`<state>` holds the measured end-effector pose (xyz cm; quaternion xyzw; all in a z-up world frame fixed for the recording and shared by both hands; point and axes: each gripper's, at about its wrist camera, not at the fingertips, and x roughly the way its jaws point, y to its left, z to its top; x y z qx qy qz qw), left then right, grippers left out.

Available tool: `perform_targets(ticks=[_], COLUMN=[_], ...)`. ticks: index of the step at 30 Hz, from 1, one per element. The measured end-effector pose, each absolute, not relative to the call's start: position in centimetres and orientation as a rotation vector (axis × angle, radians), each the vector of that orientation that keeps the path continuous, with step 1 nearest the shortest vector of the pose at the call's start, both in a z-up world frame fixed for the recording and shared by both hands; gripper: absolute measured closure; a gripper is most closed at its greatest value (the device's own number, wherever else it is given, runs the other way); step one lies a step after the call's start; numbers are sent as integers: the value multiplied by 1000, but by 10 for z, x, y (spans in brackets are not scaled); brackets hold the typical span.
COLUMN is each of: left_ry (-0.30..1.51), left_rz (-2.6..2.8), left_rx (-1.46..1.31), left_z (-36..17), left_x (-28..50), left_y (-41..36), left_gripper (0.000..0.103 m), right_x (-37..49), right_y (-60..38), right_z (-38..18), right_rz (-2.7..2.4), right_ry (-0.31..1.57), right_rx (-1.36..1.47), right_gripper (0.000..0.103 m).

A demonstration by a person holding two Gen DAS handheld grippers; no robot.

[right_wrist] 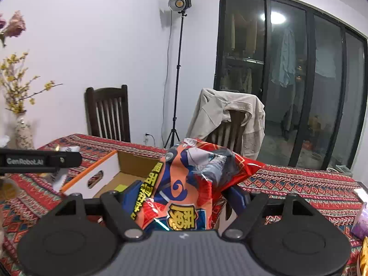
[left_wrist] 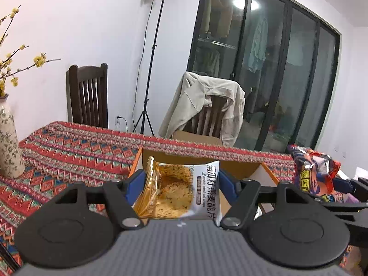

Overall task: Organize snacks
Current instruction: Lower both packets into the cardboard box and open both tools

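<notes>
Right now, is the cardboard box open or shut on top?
Open. The right wrist view looks straight down past the cardboard box walls to its brown floor, with no lid or flap covering it.

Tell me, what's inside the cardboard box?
Inside the cardboard box I see bare brown floor and a small yellow-green slip. The red snack bag in the right gripper hides the rest.

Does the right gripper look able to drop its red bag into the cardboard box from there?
Probably yes. The right gripper holds the red snack bag just beside the open cardboard box; nothing covers the opening, though the left gripper with its oat crisps packet hovers there too.
</notes>
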<state>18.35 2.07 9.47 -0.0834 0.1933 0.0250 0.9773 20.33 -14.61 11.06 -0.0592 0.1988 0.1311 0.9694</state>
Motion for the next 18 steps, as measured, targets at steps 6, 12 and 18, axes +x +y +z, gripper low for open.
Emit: perform_targets(ticks=[6, 12, 18], left_ry=[366, 369, 423], left_rz=[89, 111, 113], left_rx=[-169, -177, -155], left_z=[99, 76, 58], left_x=[217, 236, 251], left_y=[23, 32, 36], left_gripper=[33, 33, 33], right_x=[242, 257, 266], right_y=[-143, -146, -141], right_z=[107, 86, 67], right_rz=[242, 241, 274], right_ry=[419, 407, 442], right_rx=[-102, -73, -92], right_gripper=[26, 26, 26])
